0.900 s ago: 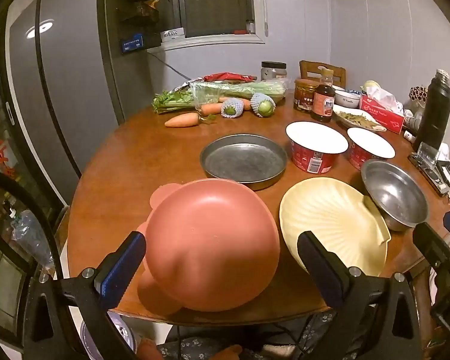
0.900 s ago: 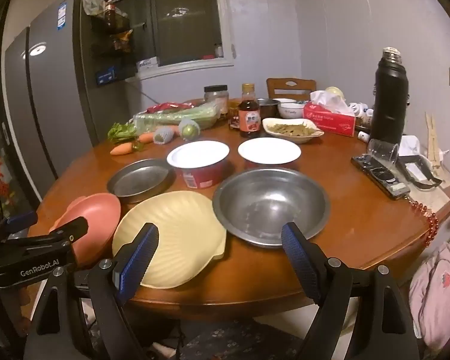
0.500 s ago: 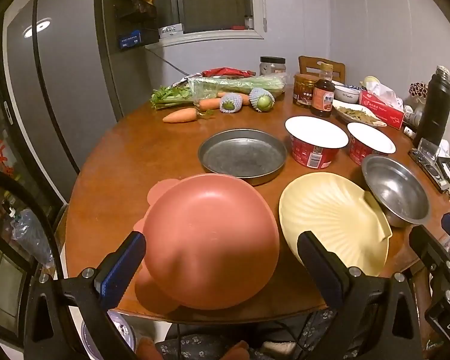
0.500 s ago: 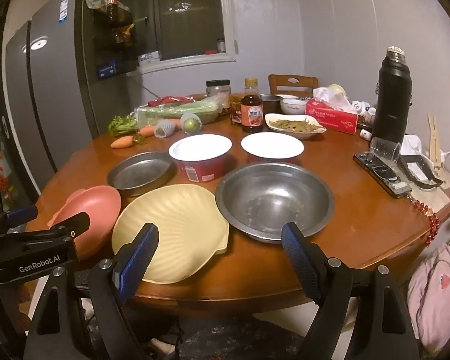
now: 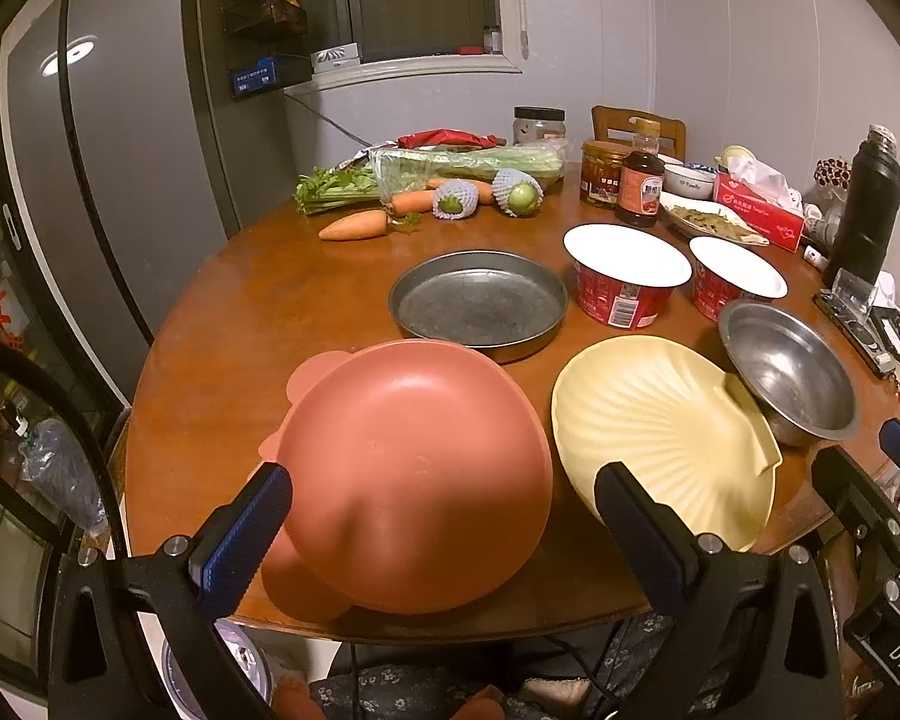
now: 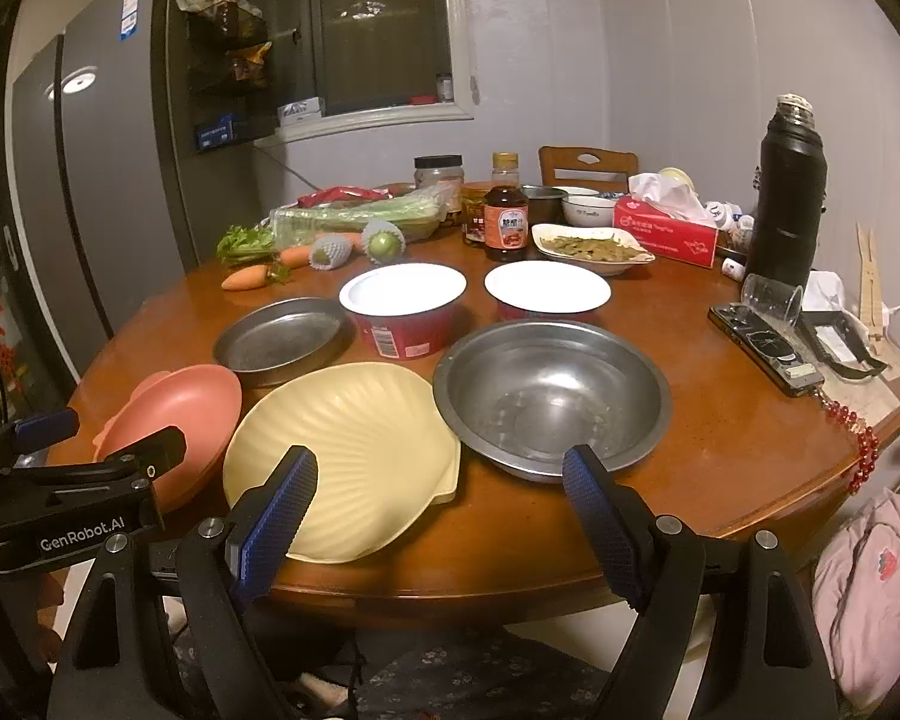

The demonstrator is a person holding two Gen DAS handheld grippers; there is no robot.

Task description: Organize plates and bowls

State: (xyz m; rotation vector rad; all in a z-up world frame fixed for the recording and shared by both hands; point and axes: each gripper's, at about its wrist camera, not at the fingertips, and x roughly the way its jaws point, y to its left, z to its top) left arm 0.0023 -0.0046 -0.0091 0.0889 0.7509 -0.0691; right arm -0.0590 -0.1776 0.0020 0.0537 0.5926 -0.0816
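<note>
while both tongs (image 5: 438, 516) (image 6: 444, 510) gape empty, pink bowl (image 5: 414, 474) upright, shell plate (image 6: 342, 456) hinge rightward

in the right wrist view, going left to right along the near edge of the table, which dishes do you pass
pink bowl → yellow shell-shaped plate → steel bowl

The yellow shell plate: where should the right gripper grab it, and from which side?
Take the yellow shell plate by its thin near rim, probably coming in low from the table's front edge. That rim seems to reach or slightly overhang the edge, just ahead of the open right gripper. The far side is crowded by the steel bowl and pink bowl, so it looks harder.
</note>
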